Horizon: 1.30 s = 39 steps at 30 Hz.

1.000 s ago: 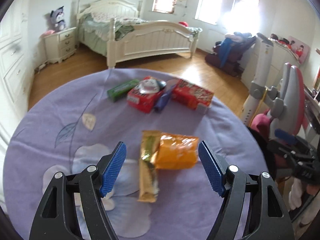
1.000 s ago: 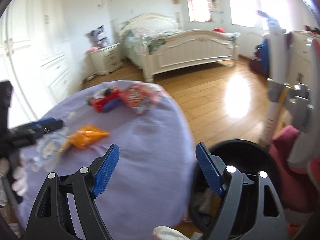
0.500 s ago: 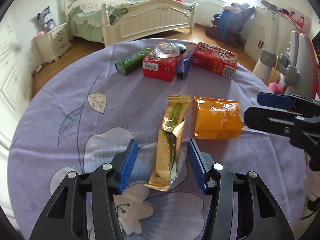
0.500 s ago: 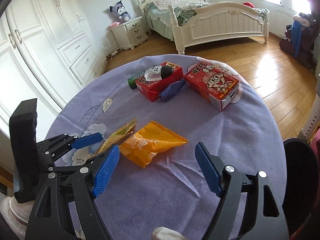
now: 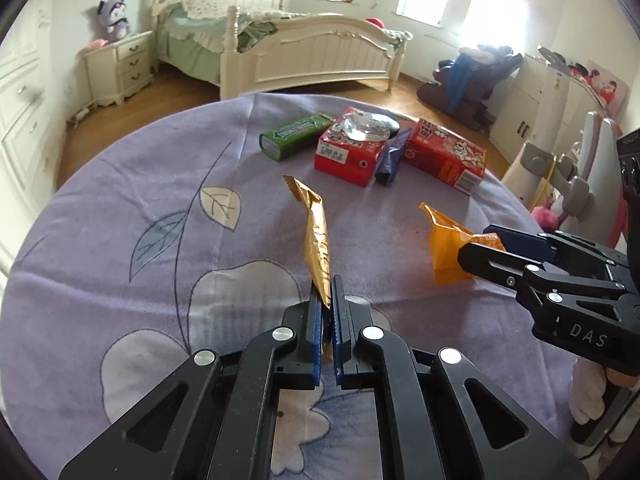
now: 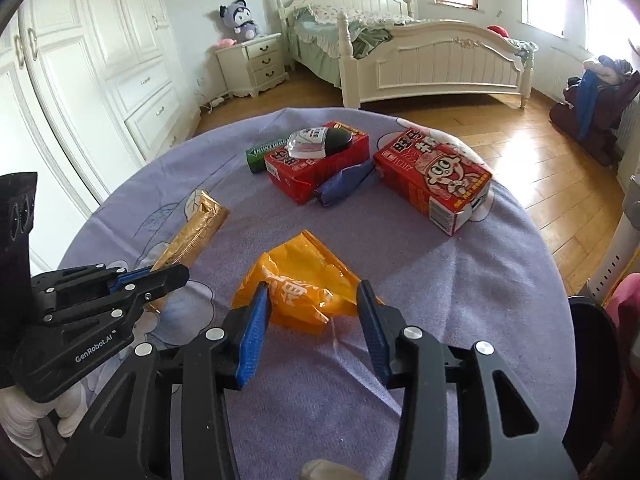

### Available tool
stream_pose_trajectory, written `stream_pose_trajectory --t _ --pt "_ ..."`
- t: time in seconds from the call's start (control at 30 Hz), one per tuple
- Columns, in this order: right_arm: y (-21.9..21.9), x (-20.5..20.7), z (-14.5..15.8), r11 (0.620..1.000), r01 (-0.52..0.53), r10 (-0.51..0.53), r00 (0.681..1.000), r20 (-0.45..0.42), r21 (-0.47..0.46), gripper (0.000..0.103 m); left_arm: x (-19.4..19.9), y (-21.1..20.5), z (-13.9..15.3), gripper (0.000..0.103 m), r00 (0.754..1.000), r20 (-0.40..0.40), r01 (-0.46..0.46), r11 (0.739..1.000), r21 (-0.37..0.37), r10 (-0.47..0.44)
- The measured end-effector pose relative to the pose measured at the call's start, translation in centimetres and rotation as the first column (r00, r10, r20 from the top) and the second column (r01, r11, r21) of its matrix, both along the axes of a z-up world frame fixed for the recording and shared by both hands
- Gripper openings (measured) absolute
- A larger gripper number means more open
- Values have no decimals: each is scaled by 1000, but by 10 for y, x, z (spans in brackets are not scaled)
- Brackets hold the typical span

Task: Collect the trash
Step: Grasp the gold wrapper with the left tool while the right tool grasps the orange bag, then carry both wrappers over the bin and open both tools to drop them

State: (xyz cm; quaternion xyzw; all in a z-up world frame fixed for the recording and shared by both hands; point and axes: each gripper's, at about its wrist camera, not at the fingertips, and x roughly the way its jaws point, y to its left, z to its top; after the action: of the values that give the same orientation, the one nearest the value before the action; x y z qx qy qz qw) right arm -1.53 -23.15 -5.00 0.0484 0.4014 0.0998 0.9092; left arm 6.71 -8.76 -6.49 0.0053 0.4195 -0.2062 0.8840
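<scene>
Left wrist view: the left gripper (image 5: 327,300) has just closed and pinches the near end of the crinkled gold foil wrapper (image 5: 316,236) on the round lilac cloth-covered table (image 5: 120,240).

Right wrist view: the right gripper (image 6: 312,304) has been closing, its blue pads (image 6: 256,316) pressing the crumpled orange plastic packet (image 6: 300,284) from both sides.

On my counter (image 5: 120,240) the long wrapper (image 5: 316,236) lies left of the crumpled bag (image 5: 444,248). Behind them sit two cartons (image 5: 348,156), a gum pack (image 5: 294,135) at their left, a small wrapper (image 5: 390,160) between them. The bed (image 5: 312,60) stands beyond.
</scene>
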Motion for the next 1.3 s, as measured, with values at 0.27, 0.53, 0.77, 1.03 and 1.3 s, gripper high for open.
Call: stream_pose_trajectory --t 0.27,0.53,0.77,1.03,1.3 --pt "-67 -64 35 977 206 -188 958 215 -62 43 -25 -36 54 6 989 141 69 989 -132 -50" --pt "-160 -123 27 885 441 -387 875 290 -149 44 -52 -154 62 6 950 160 294 939 -181 -266" --pt "-205 -143 -3 827 522 -466 844 265 -210 44 -68 -241 39 6 906 120 422 891 -168 -407" --pt "-228 -146 -28 803 552 -506 831 234 -224 44 -73 -286 22 6 883 96 469 874 -126 -460" --pt "-234 -141 -41 798 548 -511 836 201 -251 80 -73 -307 19 47 873 105 483 874 -56 -476"
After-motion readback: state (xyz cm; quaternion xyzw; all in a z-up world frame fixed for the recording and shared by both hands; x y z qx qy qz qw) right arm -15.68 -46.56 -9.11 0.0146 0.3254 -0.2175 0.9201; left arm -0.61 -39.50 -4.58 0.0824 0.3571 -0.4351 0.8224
